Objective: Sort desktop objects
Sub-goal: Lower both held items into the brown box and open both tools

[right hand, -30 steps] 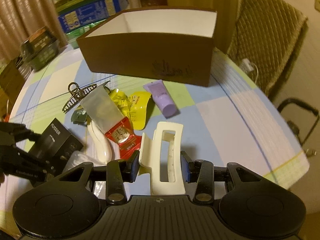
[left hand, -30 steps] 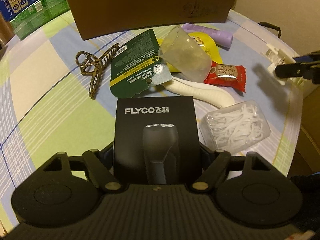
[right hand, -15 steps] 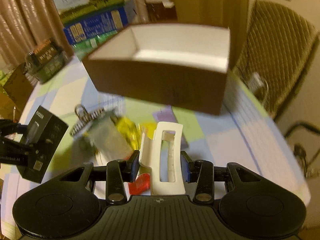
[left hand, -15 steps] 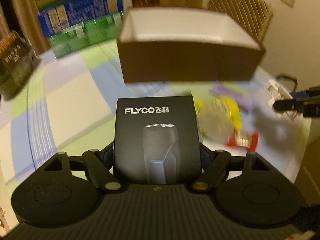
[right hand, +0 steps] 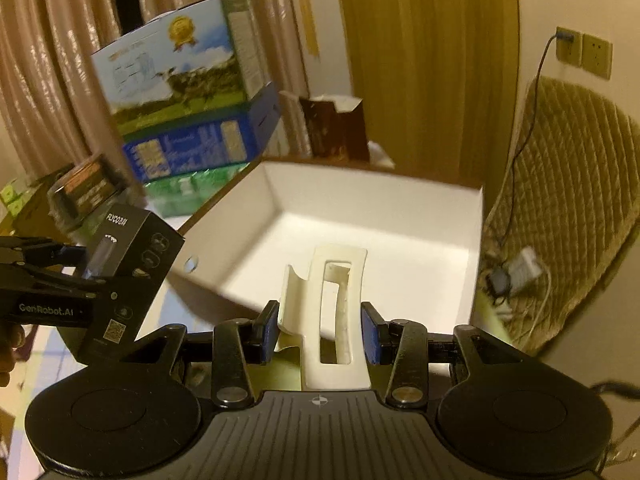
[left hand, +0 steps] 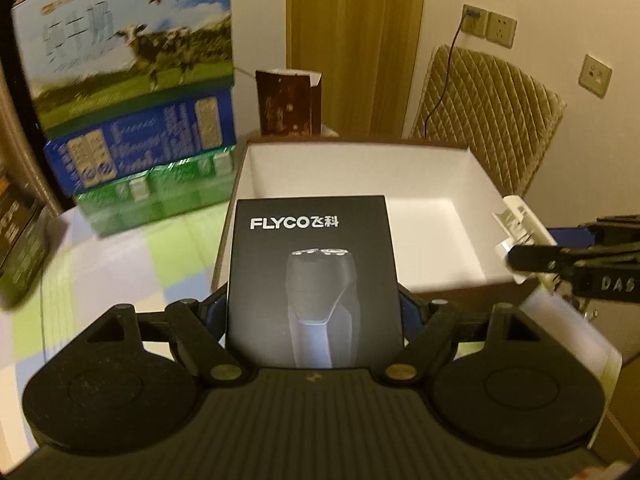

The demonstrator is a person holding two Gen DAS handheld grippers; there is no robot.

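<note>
Black ribbed gripper (right hand: 320, 330), blue-padded fingers (right hand: 270, 332).

We are in a home, in a lived-in room. Pleated curtains (right hand: 60, 80) hang along one wall beside a wooden door (left hand: 352, 48). A quilted chair (left hand: 492, 128) stands against the cream wall, under wall sockets (left hand: 490, 26) with a charger cable (left hand: 444, 76) plugged in. Stacked milk cartons (left hand: 132, 80) sit on a table covered with a checked tablecloth (left hand: 132, 264), the sort of household clutter we find in family rooms.
</note>
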